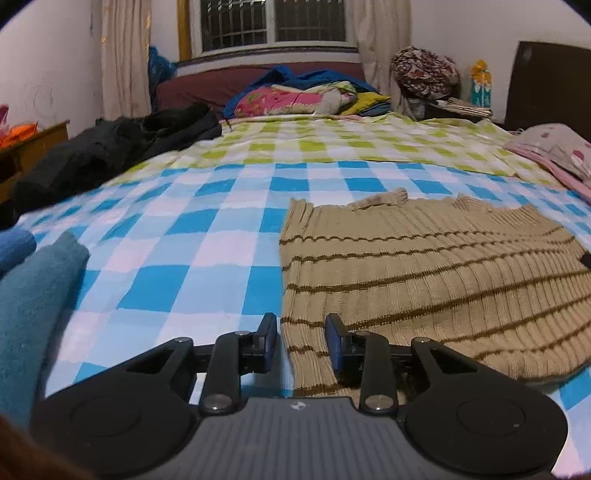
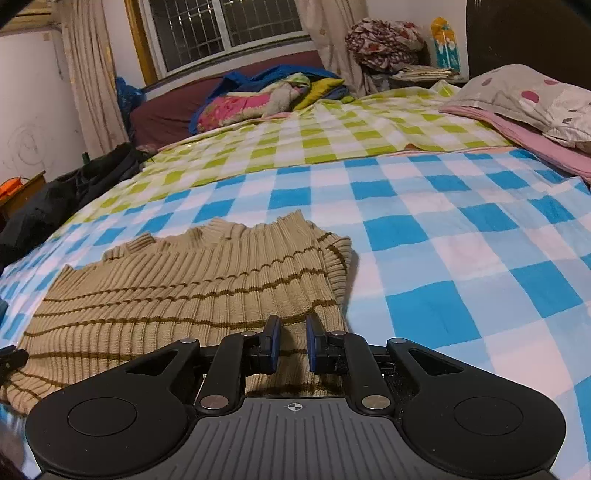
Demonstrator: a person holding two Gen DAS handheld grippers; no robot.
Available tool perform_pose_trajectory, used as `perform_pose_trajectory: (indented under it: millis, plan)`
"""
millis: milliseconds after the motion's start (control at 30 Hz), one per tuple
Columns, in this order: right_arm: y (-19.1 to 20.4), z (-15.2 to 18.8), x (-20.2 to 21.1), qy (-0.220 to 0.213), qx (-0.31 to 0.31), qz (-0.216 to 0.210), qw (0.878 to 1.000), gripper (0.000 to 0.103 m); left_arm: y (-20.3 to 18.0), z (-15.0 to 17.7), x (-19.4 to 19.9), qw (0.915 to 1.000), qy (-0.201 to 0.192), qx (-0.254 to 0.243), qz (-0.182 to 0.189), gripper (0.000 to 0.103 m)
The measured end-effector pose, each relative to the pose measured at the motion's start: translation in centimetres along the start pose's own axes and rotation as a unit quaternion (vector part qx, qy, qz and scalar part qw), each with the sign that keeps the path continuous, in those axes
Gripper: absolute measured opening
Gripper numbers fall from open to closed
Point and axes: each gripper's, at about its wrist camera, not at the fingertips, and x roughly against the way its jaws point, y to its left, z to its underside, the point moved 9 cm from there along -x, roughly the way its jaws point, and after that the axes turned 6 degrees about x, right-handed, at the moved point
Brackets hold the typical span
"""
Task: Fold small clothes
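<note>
On checked bedsheet (image 1: 207, 266) | striped sweater (image 1: 424, 280) flat | both jaws parted, gripping nothing | no readable writing

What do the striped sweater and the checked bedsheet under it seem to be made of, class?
Striped sweater: looks like a thick ribbed knit, wool or acrylic yarn, matte; raised vertical ribs and a wavy edge show it.
Checked bedsheet: looks like thin woven cotton or a blend, smooth and slightly faded; it lies flat with fine wrinkles and printed blue squares. Exact fibres cannot be told.

Both wrist cameras look low and close across the bed (image 1: 229, 229) toward the window (image 2: 221, 26), sharing the sweater (image 1: 424, 280) between them.
</note>
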Motion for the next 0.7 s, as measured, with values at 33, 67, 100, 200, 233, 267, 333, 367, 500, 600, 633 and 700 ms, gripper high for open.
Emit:
perform_pose_trajectory:
  millis: [33,67,100,200,233,267,333,367,500,600,633,700]
  plan:
    - [0.1,-0.1,0.3,-0.001,-0.003,0.0,1.0,0.013,0.0,-0.2,0.1,1.0,0.002,0.006,0.0,0.037]
    - [0.2,-0.3,0.7,-0.004,-0.007,-0.004,1.0,0.016,-0.1,-0.3,0.6,1.0,0.0,0.008,0.0,0.037]
    - [0.4,-0.4,1.3,-0.011,-0.009,-0.009,1.0,0.019,-0.1,-0.3,1.0,1.0,-0.005,0.006,0.0,0.037]
    - [0.7,-0.5,2.7,-0.022,0.003,-0.005,1.0,0.019,-0.5,-0.2,2.8,0.9996,-0.026,-0.001,0.009,0.037]
    - [0.7,-0.4,3.0,-0.022,0.009,-0.003,1.0,0.019,-0.7,0.0,3.5,0.9994,-0.031,-0.003,0.017,0.037]
    - [0.8,-0.1,3.2,-0.02,0.013,-0.003,1.0,0.021,-1.0,0.2,3.9,0.9992,-0.033,-0.005,0.023,0.037]
    - [1.0,0.6,3.3,-0.013,0.015,-0.011,1.0,0.021,-1.6,0.9,4.2,0.9989,-0.027,-0.016,0.034,0.037]
    - [1.0,1.1,3.2,-0.006,0.018,-0.01,1.0,0.021,-1.7,1.4,4.0,0.9991,-0.021,-0.025,0.028,0.037]
    - [0.3,2.4,2.7,0.011,0.026,0.008,1.0,0.02,-0.7,2.4,2.4,0.9997,0.013,-0.007,0.02,0.038]
    - [0.0,2.1,3.0,0.02,0.015,0.015,1.0,0.02,-0.7,2.2,2.8,0.9998,0.012,-0.01,0.013,0.038]
    - [0.2,2.0,3.3,0.02,0.015,0.017,1.0,0.02,-0.8,2.2,3.0,0.9998,0.011,-0.011,0.012,0.038]
    - [0.8,1.6,4.2,0.011,0.023,0.02,0.999,0.021,-0.8,2.2,3.5,0.9998,0.01,0.003,0.019,0.038]
